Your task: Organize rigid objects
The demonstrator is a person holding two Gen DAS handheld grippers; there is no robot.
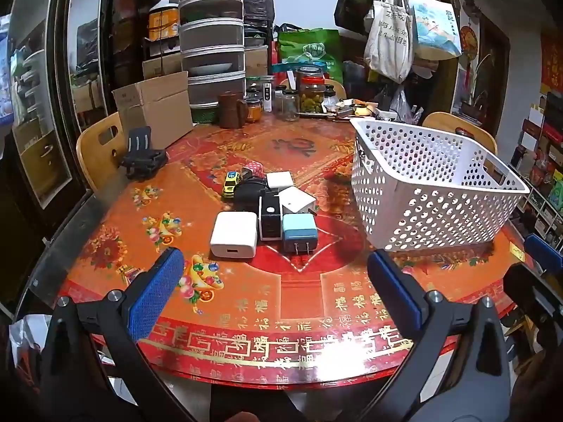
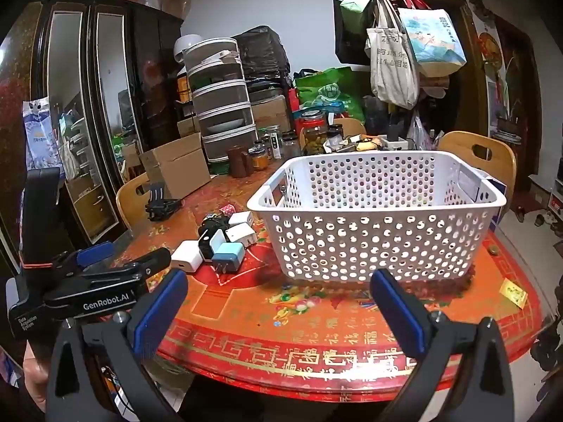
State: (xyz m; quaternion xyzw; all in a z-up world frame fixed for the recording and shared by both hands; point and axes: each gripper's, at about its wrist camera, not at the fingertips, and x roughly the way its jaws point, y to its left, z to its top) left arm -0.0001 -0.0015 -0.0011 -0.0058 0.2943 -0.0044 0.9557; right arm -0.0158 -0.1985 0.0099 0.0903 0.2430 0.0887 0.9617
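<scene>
A cluster of small objects lies mid-table: a white charger [image 1: 234,235] [image 2: 185,256], a blue charger [image 1: 299,234] [image 2: 228,255], a black block [image 1: 270,218], a white cube plug [image 1: 296,199] [image 2: 241,234], a white square block [image 1: 279,179], a yellow toy car [image 1: 231,183] and a black adapter [image 1: 246,190]. A white perforated basket [image 1: 432,207] [image 2: 380,242] stands to their right; its visible inside holds nothing. My left gripper [image 1: 276,288] is open and empty, short of the cluster. My right gripper [image 2: 278,311] is open and empty before the basket.
The round table [image 1: 316,316] has a red patterned cover. A cardboard box [image 1: 155,109], a black phone stand [image 1: 142,156], jars [image 1: 309,95] and a stacked container tower [image 1: 211,45] crowd the far side. Wooden chairs [image 1: 102,147] stand around. The left gripper's body shows in the right wrist view [image 2: 88,281].
</scene>
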